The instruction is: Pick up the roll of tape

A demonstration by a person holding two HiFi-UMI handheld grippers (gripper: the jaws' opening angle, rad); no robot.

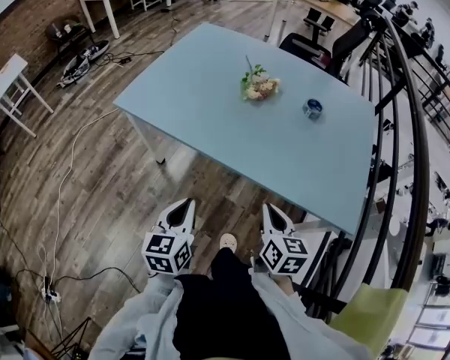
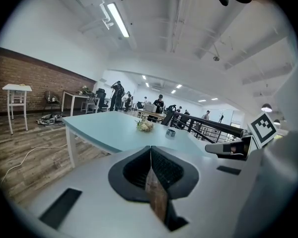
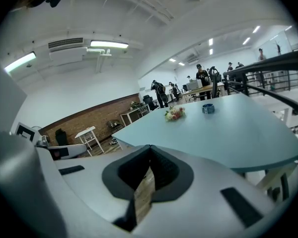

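**Spotter:** What's nearest you?

**Operator:** My left claw (image 1: 183, 210) and right claw (image 1: 274, 217), low in the frame and side by side over the wood floor (image 1: 112, 193). Both are pinched fully together with nothing between the jaws. I take that as a carrying posture, since nothing is within reach.

**Spotter:** And beyond them?

**Operator:** The counter (image 1: 202, 103). Its near edge crosses mid-frame, ahead of my tips. Both claws point at it, tilted a little down, so I read this as the approach.

**Spotter:** Where's the tape?

**Operator:** The tape (image 1: 312, 109) is right of centre in the upper frame. It lies on the counter near the flowers (image 1: 259, 86) but clear of them, and well apart from both claws. It's a small dark-blue ring lying flat, hole up, with a paler core. It sits on my right claw's side, so I'd open that one before coming down over the rim.
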